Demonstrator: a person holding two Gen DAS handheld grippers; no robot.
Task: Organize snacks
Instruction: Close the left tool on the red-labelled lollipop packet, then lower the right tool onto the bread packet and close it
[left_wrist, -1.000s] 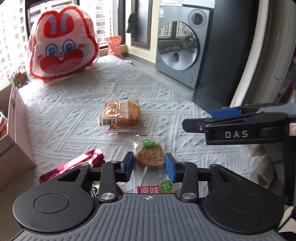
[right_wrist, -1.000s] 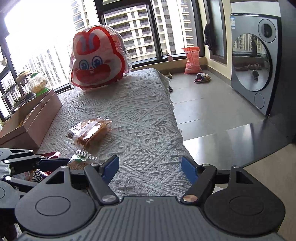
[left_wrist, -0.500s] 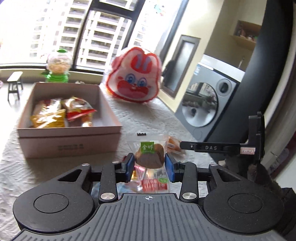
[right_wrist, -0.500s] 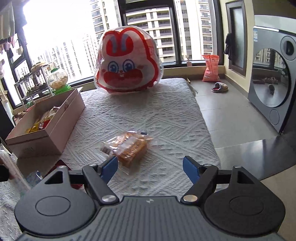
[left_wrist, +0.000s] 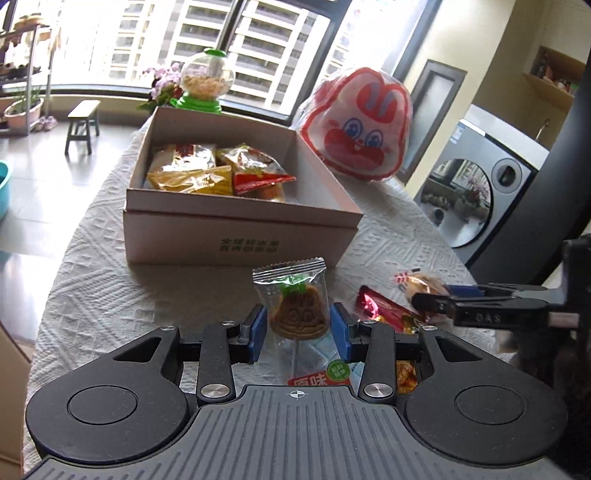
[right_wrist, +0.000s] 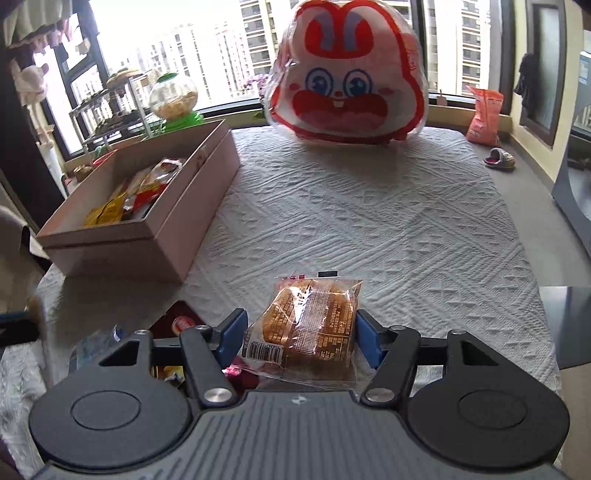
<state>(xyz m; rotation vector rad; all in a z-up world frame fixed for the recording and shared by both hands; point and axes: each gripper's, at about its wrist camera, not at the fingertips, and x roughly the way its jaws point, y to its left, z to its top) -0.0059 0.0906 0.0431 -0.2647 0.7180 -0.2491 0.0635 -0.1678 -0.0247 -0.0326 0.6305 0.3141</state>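
Left wrist view: left tongs hold a clear-wrapped brown cartoon-face cookie lollipop, blue pads either side of the cookie, packet upright w/ crimped top edge up & stick running down toward the camera. Jaws opened a touch just now, cookie between them. Ahead sits an open pale pink cardboard box on the white textured cloth-covered counter, w/ yellow & red snack packets inside. A red-and-white rabbit-face plastic bag stands behind the box's right corner. A shiny red foil snack packet lies on the counter just right of the tongs.

Right wrist view: right tongs have just been closing, a clear-wrapped golden-brown cake between the blue pads; right pad meets the wrapper, left pad near its edge; firm grip or not – can't tell.
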